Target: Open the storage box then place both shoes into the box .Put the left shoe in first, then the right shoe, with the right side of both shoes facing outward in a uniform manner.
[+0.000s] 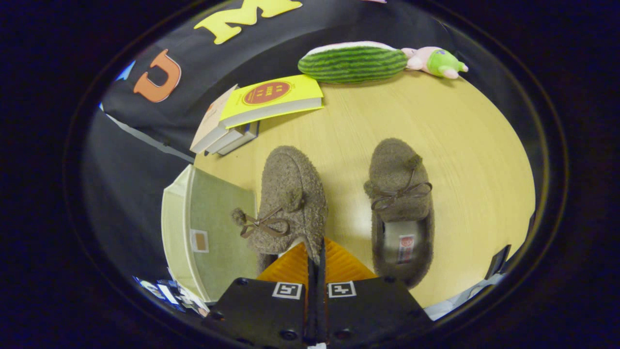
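in the gripper view, the gripper (pixel 316 259) is clenching the heel-side rim of the left shoe (pixel 286 203), its two fingers (pixel 290 265) pressed almost together with only the thin fuzzy collar caught between them, and the shoe is tipping slightly toward the storage box (pixel 203 232), which is sitting just to that side with its pale lid looking open and its greenish inside showing. the left shoe is lying with its long axis running away from the fingers, toe pointing out toward the stack of books (pixel 252 114) and heel at the fingertips, the bow (pixel 261 224) slumping toward the box side. the right shoe (pixel 399 208) is resting apart on the wooden table (pixel 465 145), roughly parallel, toe aimed toward the watermelon plush (pixel 352 62) and the small pink toy (pixel 435 62) beyond, its opening facing up. the pinch is looking narrow and set on soft material, so the shoe is likely at risk of swinging, twisting or sliding free when lifted; a twist would be leaving the wrong side facing outward in the box. the toe could also be catching on the box wall if carried low, nudging the box.
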Motion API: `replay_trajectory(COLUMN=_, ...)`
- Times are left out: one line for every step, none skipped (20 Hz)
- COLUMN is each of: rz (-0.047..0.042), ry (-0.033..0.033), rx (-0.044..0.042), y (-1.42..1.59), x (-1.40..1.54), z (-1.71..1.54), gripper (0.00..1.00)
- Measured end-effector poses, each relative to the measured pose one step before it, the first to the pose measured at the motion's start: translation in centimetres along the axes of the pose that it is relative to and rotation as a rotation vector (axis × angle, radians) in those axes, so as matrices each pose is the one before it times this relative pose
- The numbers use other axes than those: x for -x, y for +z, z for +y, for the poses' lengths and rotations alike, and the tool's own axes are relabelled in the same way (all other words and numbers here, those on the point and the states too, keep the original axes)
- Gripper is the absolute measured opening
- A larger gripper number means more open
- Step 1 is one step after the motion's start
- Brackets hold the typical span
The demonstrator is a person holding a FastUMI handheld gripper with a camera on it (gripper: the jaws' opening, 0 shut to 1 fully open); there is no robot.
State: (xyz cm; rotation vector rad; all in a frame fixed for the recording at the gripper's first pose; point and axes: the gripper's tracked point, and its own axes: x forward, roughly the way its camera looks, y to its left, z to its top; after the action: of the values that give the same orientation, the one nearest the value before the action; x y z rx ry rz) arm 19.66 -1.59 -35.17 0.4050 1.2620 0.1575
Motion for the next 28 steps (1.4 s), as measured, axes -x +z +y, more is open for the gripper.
replay_trajectory(rz=-0.0118, ry=0.01079, rx=0.00129, y=0.217, x=0.842, z=0.679, gripper=0.06)
replay_trajectory(rz=-0.01271, ry=0.0097, rx=-0.00111, y=0.286, x=0.827, z=0.781, gripper=0.06)
replay_trajectory(rz=-0.01283, ry=0.00659, rx=-0.00524, y=0.239, x=0.758, z=0.725, gripper=0.06)
replay_trajectory(rz=-0.01226, ry=0.0019, rx=-0.00777, y=0.283, x=0.748, z=0.758, gripper=0.06)
replay_trajectory(rz=-0.01206, ry=0.00216, rx=-0.00128, y=0.158, x=0.741, z=0.823, gripper=0.06)
replay_trajectory(rz=-0.01399, ry=0.00542, rx=0.0062, y=0.15, x=0.711, z=1.028, gripper=0.06)
replay_trajectory(rz=-0.01534, ry=0.00915, rx=0.00836, y=0.145, x=0.61, z=1.229, gripper=0.06)
replay_trajectory(rz=-0.01546, ry=0.0122, rx=0.00152, y=0.226, x=0.618, z=1.42, gripper=0.06)
replay_trajectory(rz=-0.01205, ry=0.0131, rx=0.00577, y=0.028, x=0.395, z=1.383, gripper=0.06)
replay_trajectory(rz=-0.01333, ry=0.01285, rx=0.00209, y=0.085, x=0.332, z=1.436, gripper=0.06)
replay_trajectory(rz=-0.01203, ry=0.01033, rx=-0.00076, y=-0.099, x=0.207, z=1.44, gripper=0.06)
replay_trajectory(rz=-0.00943, ry=0.01013, rx=-0.00523, y=-0.083, x=-0.003, z=1.478, gripper=0.06)
replay_trajectory(rz=-0.01154, ry=0.01328, rx=-0.00295, y=-0.315, x=-0.137, z=1.556, gripper=0.06)
replay_trajectory(rz=-0.01291, ry=0.01336, rx=-0.00119, y=-0.228, x=-0.353, z=1.571, gripper=0.06)
replay_trajectory(rz=-0.01064, ry=0.01565, rx=-0.00559, y=-0.43, x=-0.747, z=1.278, gripper=0.06)
replay_trajectory(rz=-0.00129, ry=0.01054, rx=-0.0133, y=-0.693, x=-0.643, z=1.15, gripper=0.06)
replay_trajectory(rz=0.00535, ry=0.00743, rx=-0.0181, y=-0.807, x=-0.902, z=0.661, gripper=0.06)
replay_trajectory(rz=0.01014, ry=-0.00767, rx=-0.01645, y=-0.828, x=-1.231, z=0.546, gripper=0.06)
replay_trajectory(rz=0.00902, ry=-0.00903, rx=-0.01063, y=-0.773, x=-1.274, z=0.307, gripper=0.06)
replay_trajectory(rz=0.00977, ry=-0.01459, rx=0.00265, y=-0.754, x=-1.518, z=0.278, gripper=0.06)
replay_trajectory(rz=0.01188, ry=-0.00935, rx=0.01568, y=-0.899, x=-1.504, z=0.592, gripper=0.06)
replay_trajectory(rz=0.01099, ry=-0.00866, rx=0.01807, y=-0.889, x=-1.4, z=0.346, gripper=0.06)
replay_trajectory(rz=0.00771, ry=-0.00469, rx=0.01793, y=-0.951, x=-1.275, z=0.379, gripper=0.06)
replay_trajectory(rz=0.00799, ry=-0.00029, rx=0.0265, y=-0.98, x=-1.224, z=0.587, gripper=0.06)
replay_trajectory(rz=0.00473, ry=-0.00262, rx=0.01916, y=-0.915, x=-1.171, z=0.414, gripper=0.06)
replay_trajectory(rz=0.00605, ry=-0.00691, rx=0.00014, y=-0.883, x=-1.073, z=-0.068, gripper=0.06)
replay_trajectory(rz=0.01186, ry=-0.00353, rx=-0.00313, y=-0.974, x=-0.934, z=0.662, gripper=0.07)
replay_trajectory(rz=0.00339, ry=0.00438, rx=-0.00143, y=-0.56, x=-1.032, z=0.459, gripper=0.08)
